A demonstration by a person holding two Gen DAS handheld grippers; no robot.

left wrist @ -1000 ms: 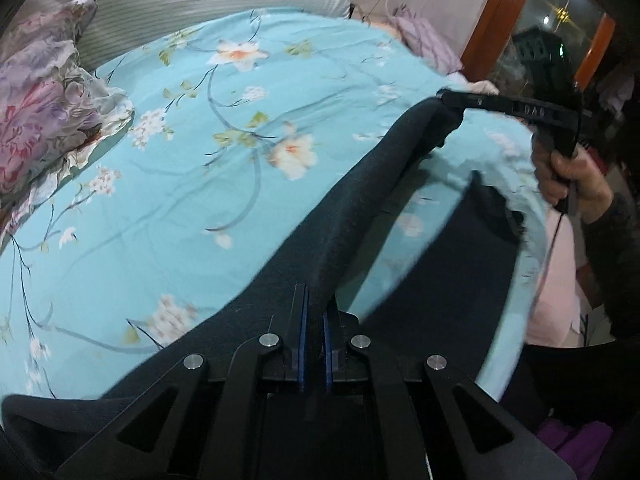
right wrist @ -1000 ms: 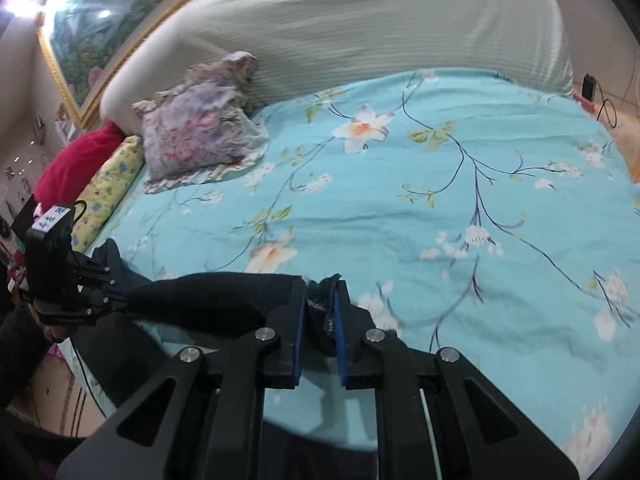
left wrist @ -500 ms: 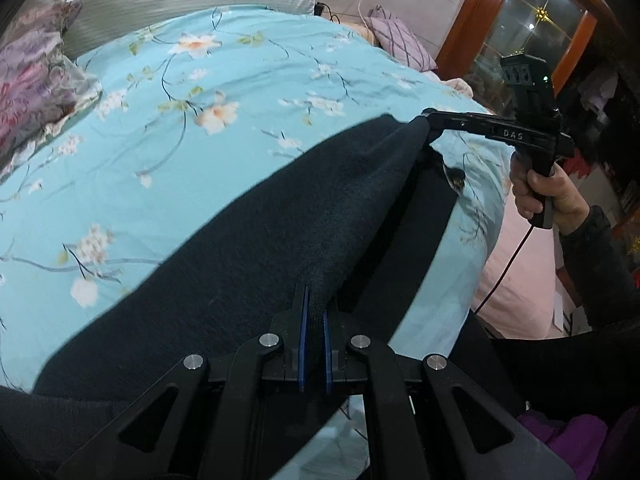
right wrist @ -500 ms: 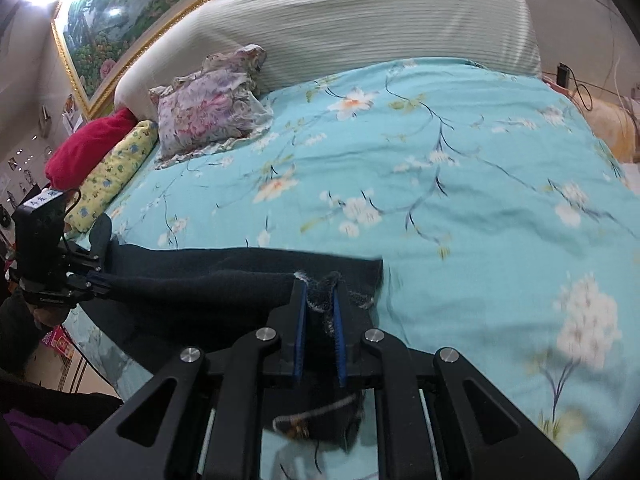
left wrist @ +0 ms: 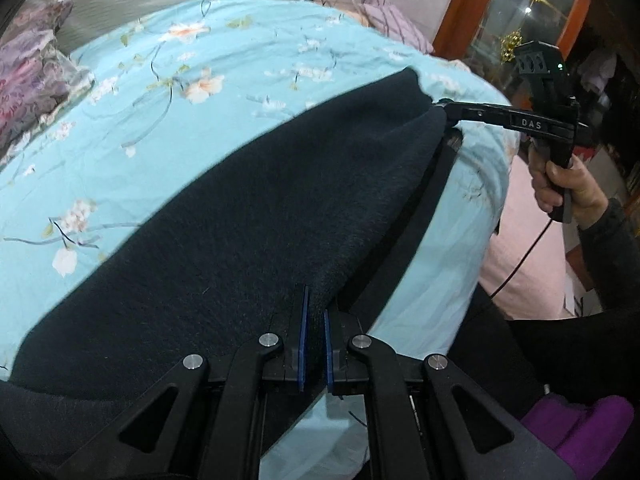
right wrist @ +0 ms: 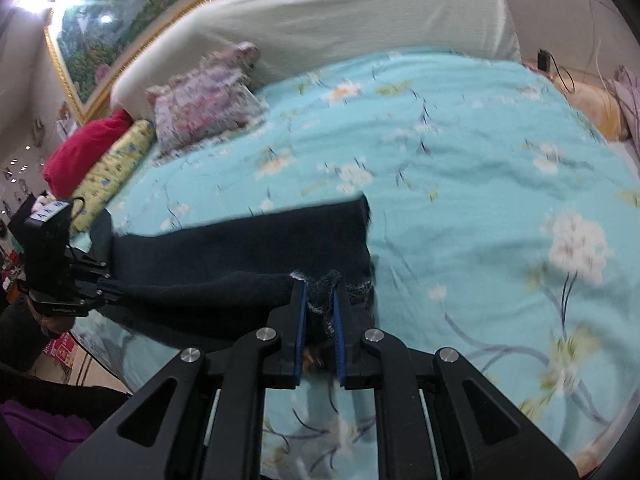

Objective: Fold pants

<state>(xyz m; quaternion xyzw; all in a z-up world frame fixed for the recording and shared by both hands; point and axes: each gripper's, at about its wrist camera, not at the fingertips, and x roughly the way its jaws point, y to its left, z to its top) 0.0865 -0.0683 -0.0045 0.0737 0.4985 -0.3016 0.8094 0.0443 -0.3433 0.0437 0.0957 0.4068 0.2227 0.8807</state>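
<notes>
Floral bedspread (left wrist: 168, 128) | dark pants (left wrist: 248, 240) spread near edge | your left gripper (left wrist: 313, 344) and right gripper (right wrist: 320, 320) each clamp pants

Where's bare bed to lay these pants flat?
Bare bedspread runs from the pants toward the headboard and out rightward. Crowded: the floral pillow corner and the near edge, where both grippers clamp the cloth.
</notes>
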